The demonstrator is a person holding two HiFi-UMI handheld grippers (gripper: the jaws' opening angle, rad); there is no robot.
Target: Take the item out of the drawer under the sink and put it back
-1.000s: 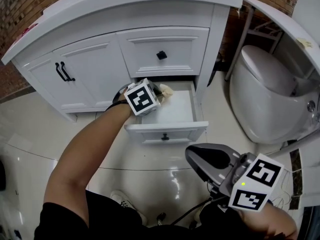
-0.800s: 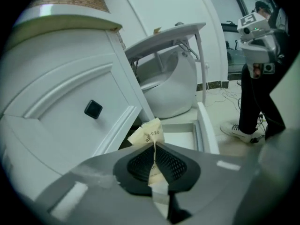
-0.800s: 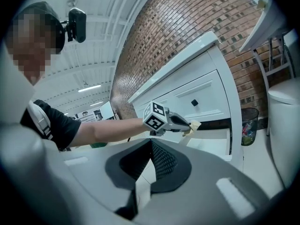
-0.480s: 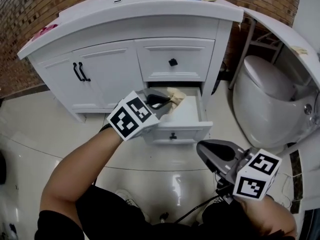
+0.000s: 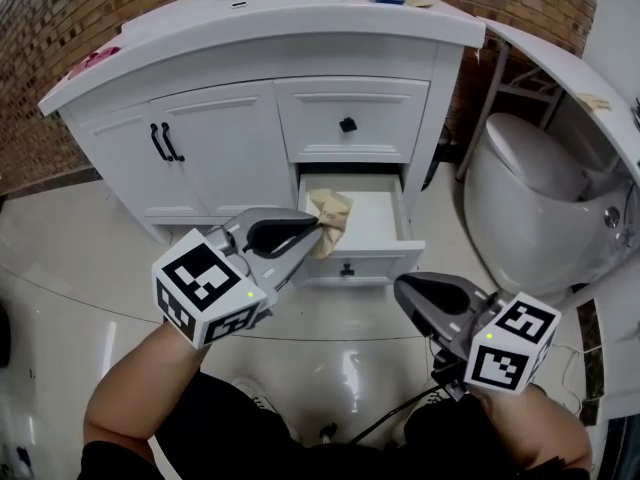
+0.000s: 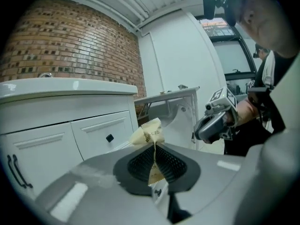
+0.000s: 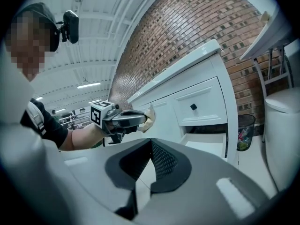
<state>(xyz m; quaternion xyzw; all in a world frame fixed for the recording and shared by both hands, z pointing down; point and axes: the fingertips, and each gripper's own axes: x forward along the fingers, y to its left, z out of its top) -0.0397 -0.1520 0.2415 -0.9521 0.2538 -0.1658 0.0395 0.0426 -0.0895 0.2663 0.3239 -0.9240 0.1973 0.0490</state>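
Left gripper (image 5: 312, 228) on beige packet (image 5: 333, 216), drawer (image 5: 378, 220) open

Crinkled matt paper packet (image 5: 330, 223) above glossy tiled floor (image 5: 60, 268).

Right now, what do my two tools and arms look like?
The left tool and right tool are grey and rounded, with black ribbed pads. Each carries a white cube of black square markers and a green light. A black cable trails under the right one. Left sleeve: short, black.
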